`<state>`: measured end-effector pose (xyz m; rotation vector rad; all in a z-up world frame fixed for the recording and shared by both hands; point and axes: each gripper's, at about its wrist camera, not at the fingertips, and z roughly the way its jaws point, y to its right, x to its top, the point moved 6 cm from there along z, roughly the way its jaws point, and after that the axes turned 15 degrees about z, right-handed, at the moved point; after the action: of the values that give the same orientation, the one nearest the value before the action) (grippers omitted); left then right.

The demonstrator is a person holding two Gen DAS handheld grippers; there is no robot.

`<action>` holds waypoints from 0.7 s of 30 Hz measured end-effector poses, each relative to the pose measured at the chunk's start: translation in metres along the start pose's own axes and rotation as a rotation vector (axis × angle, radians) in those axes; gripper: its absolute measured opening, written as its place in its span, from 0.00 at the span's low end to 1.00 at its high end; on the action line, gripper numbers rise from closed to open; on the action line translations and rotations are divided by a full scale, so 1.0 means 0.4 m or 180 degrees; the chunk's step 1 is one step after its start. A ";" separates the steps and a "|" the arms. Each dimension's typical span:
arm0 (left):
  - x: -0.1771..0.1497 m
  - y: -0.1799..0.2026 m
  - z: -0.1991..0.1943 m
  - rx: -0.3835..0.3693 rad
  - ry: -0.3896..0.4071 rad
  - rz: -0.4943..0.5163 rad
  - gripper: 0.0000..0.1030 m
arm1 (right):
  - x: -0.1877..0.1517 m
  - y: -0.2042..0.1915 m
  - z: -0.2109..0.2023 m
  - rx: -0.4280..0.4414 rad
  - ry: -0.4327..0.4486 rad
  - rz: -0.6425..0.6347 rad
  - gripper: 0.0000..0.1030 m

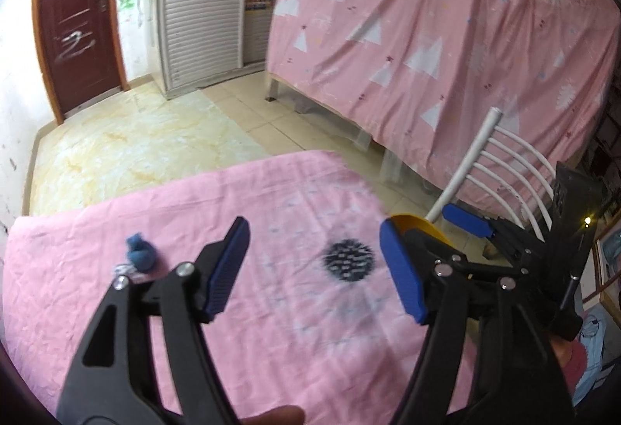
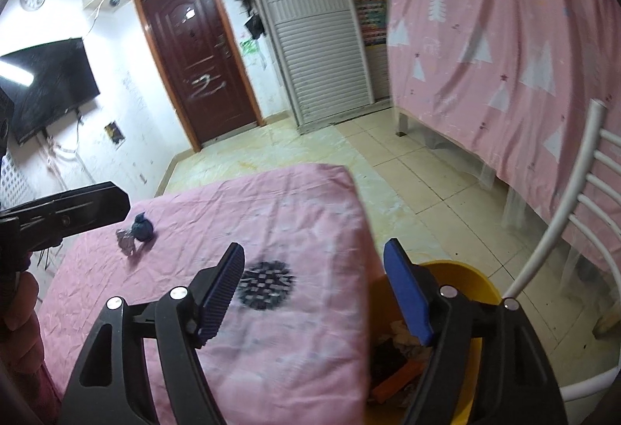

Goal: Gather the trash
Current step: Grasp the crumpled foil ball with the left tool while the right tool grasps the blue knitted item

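The blue wad (image 1: 140, 256) and the clear wrapper (image 2: 126, 241) lie close together on the pink counter (image 1: 271, 339), ahead and to the left of the left gripper (image 1: 314, 269), so one piece could be pushed away or dropped short of the yellow bin (image 2: 465, 273) during a grasp. Both the left gripper and the right gripper (image 2: 314, 293) are spread wide and nothing is held; the bin is seen just below the right one.
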<state>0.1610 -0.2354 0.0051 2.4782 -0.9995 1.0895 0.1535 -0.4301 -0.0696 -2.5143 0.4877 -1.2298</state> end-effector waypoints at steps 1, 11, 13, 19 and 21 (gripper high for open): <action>-0.006 -0.018 -0.002 0.0032 -0.0005 -0.0036 0.65 | -0.002 -0.023 0.012 0.0007 -0.0031 -0.0056 0.66; -0.087 -0.211 -0.006 0.0274 -0.0130 -0.0406 0.65 | -0.015 -0.187 0.096 0.0135 -0.0239 -0.0370 0.68; -0.104 -0.245 -0.002 0.0325 -0.0160 -0.0466 0.65 | -0.018 -0.222 0.114 0.0145 -0.0279 -0.0452 0.68; -0.160 -0.333 0.014 0.0449 -0.0253 -0.0663 0.65 | -0.017 -0.307 0.162 0.0185 -0.0353 -0.0595 0.69; -0.173 -0.348 0.020 0.0473 -0.0293 -0.0663 0.65 | -0.011 -0.331 0.181 0.0196 -0.0380 -0.0629 0.69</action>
<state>0.2268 -0.1034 -0.0453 2.7003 -0.6854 1.0251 0.2312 -0.3008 -0.0613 -2.6138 0.1736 -1.1329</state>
